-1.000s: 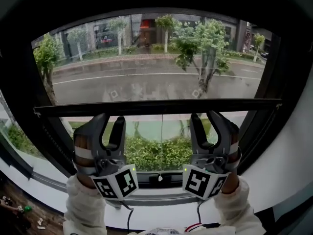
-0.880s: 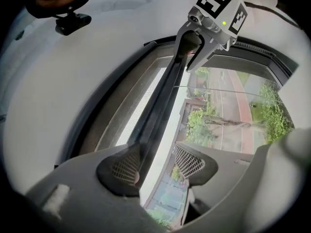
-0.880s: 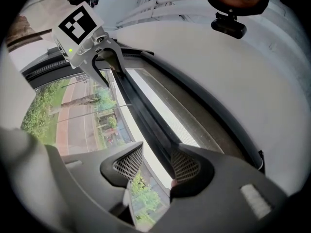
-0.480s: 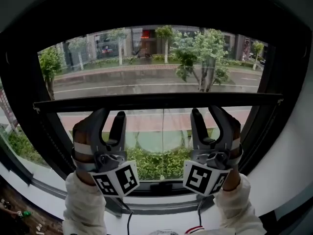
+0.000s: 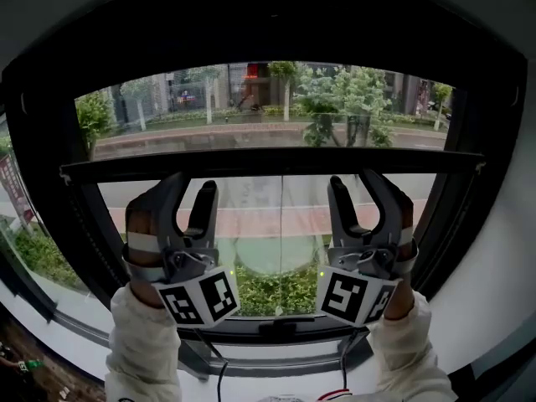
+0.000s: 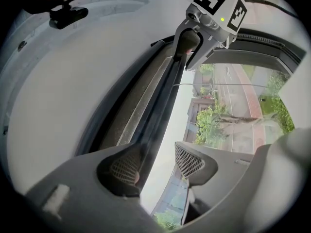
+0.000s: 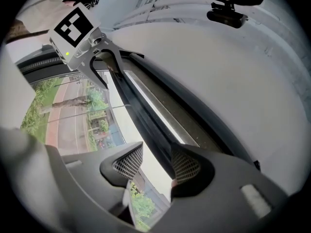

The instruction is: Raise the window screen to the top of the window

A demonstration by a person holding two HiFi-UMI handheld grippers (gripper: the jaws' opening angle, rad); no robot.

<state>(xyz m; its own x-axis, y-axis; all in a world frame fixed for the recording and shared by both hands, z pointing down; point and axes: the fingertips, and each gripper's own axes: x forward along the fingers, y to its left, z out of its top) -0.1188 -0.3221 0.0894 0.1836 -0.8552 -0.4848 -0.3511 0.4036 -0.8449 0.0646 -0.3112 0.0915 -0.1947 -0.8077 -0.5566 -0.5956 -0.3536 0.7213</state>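
The window screen's black bottom bar [image 5: 276, 162] runs level across the window, with a strip of dark mesh [image 5: 251, 111] above it. My left gripper [image 5: 188, 182] and right gripper [image 5: 356, 178] point up at the bar from below, both open. In the left gripper view the bar [image 6: 165, 96] passes between the jaws of my left gripper [image 6: 156, 161], against the left pad [image 6: 124, 166] and apart from the right one. The right gripper view shows the bar [image 7: 141, 115] between the jaws of my right gripper [image 7: 156, 163], beside the right pad [image 7: 187, 166].
A thin pull cord [image 5: 281, 224] hangs from the bar's middle down to the sill [image 5: 276, 342]. The black window frame [image 5: 465, 182] closes both sides, with white wall [image 5: 511, 249] to the right. Trees and a street lie outside the glass.
The bar has risen with both grippers under it, and the strip of mesh above it has grown shorter. More open glass shows below the bar.
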